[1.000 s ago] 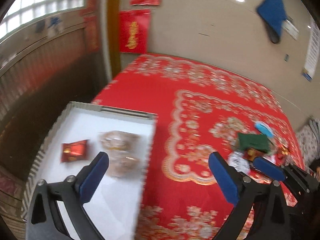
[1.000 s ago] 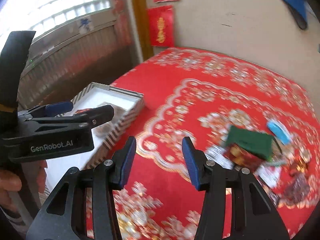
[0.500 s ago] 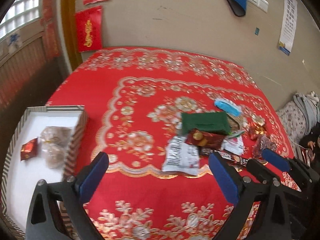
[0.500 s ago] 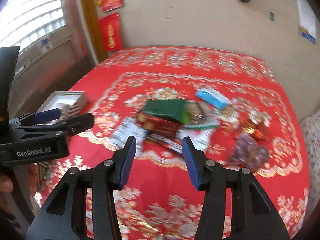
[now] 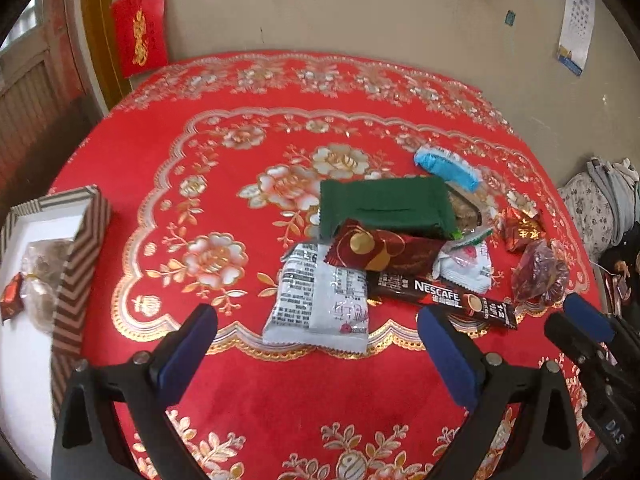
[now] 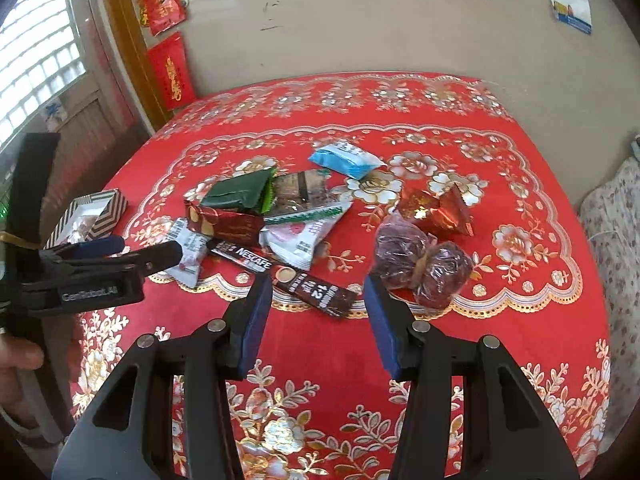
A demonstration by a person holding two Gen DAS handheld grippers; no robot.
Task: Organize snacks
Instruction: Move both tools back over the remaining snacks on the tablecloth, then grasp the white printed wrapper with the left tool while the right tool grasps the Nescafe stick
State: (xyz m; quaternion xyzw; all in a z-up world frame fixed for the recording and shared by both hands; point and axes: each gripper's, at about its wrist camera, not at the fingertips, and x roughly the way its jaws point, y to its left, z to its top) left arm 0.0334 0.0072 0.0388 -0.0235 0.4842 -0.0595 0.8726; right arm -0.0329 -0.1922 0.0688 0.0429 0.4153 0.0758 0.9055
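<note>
A pile of snack packets lies mid-table on the red cloth: a silver packet [image 5: 320,304], a Nescafe stick [image 5: 440,300], a green packet [image 5: 384,204], a dark red packet [image 5: 384,252], a blue packet [image 5: 444,162] and a clear bag of dark red fruit [image 6: 420,264]. My left gripper [image 5: 316,330] hangs open above the silver packet's near edge, holding nothing. My right gripper [image 6: 316,286] is open too, above the near end of the Nescafe stick [image 6: 288,276], with the fruit bag just to its right. A striped box [image 5: 76,264] at the left edge holds clear-wrapped snacks [image 5: 40,276].
A white packet [image 6: 300,236] and red-gold candy wrappers [image 6: 436,208] lie in the pile. The beige wall with red hangings [image 5: 140,28] stands behind the table. A patterned cloth bundle [image 5: 600,200] sits off the right edge. A person's hand [image 6: 16,360] holds the left gripper.
Both grippers have swung right and slightly down, from over the striped box to the snack pile. The box slid to the left edge of view. Jaw widths look unchanged.
</note>
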